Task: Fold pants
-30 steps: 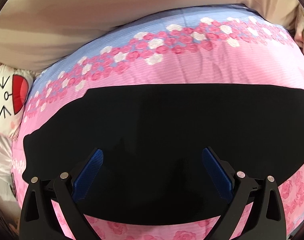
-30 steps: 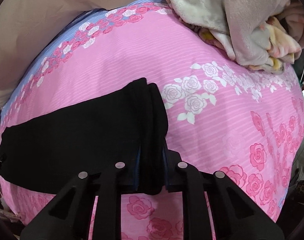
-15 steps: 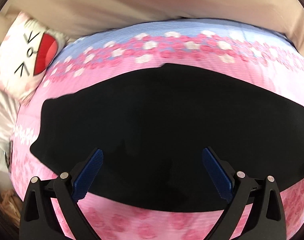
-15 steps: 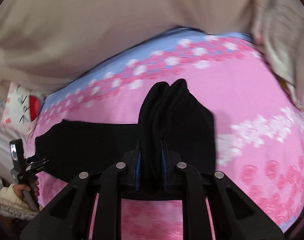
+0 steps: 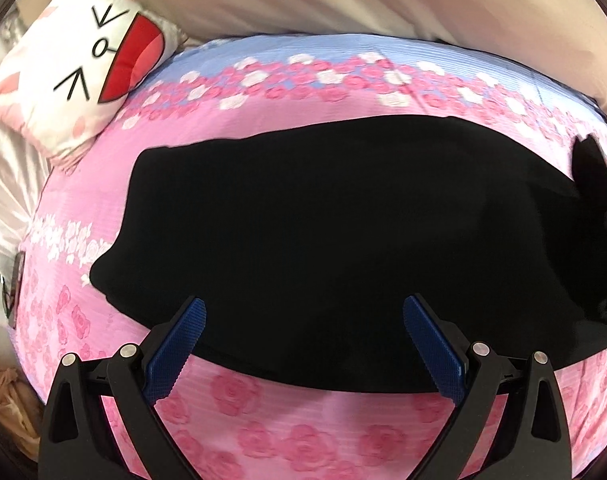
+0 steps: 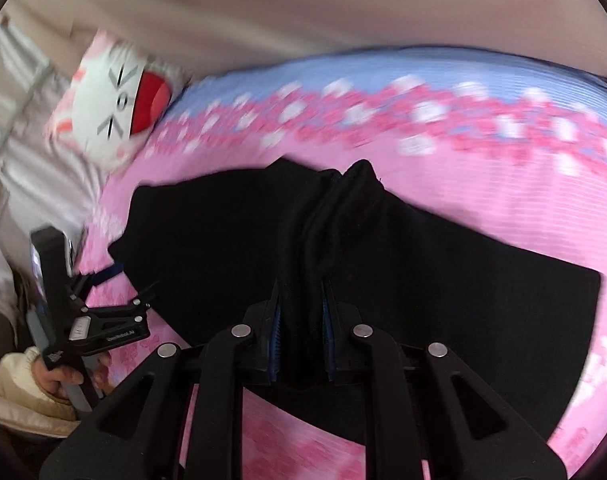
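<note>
**Ana:** From the left wrist camera, where do things stand?

**Ben:** Black pants (image 5: 343, 232) lie spread flat across the pink rose-print bedspread (image 5: 263, 436), one long dark shape running left to right. I judge the fold has only begun: at the far right a bunch of cloth rises off the bed, while everything else is flat and unfolded.

**Ana:** And the left gripper (image 5: 303, 344)?

**Ben:** Its jaws stand wide apart with nothing between the blue pads (image 5: 179, 350). It hovers over the near edge of the pants, pointing across the bed toward the cat-face pillow (image 5: 87, 60) at the upper left.

**Ana:** Now the right wrist camera.

**Ben:** Here the right gripper (image 6: 302, 332) is closed tight on a gathered end of the pants (image 6: 443, 304), and the pinched cloth stands up in a ridge between the pads. Below it, more of the garment lies flat on the bedspread (image 6: 483, 196). This view is blurred, so fine creases are hard to read.

**Ana:** Which way does it point?

**Ben:** Forward and left, toward the pillow (image 6: 115, 116). The left gripper (image 6: 141, 292) shows at the left edge, held in the person's left hand (image 6: 61, 378), beside the other end of the pants.

**Ana:** What remains?

**Ben:** My judgement: laying the lifted end over the flat part, then any further folds.
</note>
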A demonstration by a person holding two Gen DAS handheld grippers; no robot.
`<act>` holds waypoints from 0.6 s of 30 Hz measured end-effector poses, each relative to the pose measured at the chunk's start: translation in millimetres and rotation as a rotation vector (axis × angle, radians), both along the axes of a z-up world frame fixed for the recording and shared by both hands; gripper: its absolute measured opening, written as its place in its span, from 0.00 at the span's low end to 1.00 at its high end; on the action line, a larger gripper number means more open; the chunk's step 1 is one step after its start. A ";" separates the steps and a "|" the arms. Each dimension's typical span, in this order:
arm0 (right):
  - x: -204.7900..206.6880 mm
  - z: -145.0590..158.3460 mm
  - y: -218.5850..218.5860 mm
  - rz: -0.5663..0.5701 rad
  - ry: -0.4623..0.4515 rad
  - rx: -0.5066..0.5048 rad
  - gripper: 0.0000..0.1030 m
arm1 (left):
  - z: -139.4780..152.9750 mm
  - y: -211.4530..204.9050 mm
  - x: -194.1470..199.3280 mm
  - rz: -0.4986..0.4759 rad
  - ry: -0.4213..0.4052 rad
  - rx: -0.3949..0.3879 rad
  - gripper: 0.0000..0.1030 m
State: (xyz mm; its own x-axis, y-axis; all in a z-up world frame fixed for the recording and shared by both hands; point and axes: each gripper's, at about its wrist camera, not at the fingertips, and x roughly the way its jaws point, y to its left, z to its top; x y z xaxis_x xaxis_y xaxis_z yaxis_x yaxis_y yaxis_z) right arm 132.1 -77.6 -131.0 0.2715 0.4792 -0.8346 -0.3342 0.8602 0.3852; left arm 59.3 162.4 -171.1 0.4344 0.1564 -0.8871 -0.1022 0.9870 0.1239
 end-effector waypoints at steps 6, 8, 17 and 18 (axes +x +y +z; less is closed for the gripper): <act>-1.1 -30.9 58.6 0.086 0.051 -0.086 0.15 | -8.7 29.5 -0.7 0.010 0.011 -0.023 0.95; -1.0 -34.8 66.0 0.094 0.063 -0.103 0.15 | -12.1 35.2 -1.4 0.012 0.016 -0.030 0.95; -11.7 -15.2 81.4 0.108 0.036 -0.110 0.34 | -20.4 37.5 3.0 -0.004 0.022 -0.046 0.95; -18.8 1.3 73.1 0.096 0.002 -0.065 0.34 | -18.4 38.2 3.0 -0.004 0.015 -0.046 0.95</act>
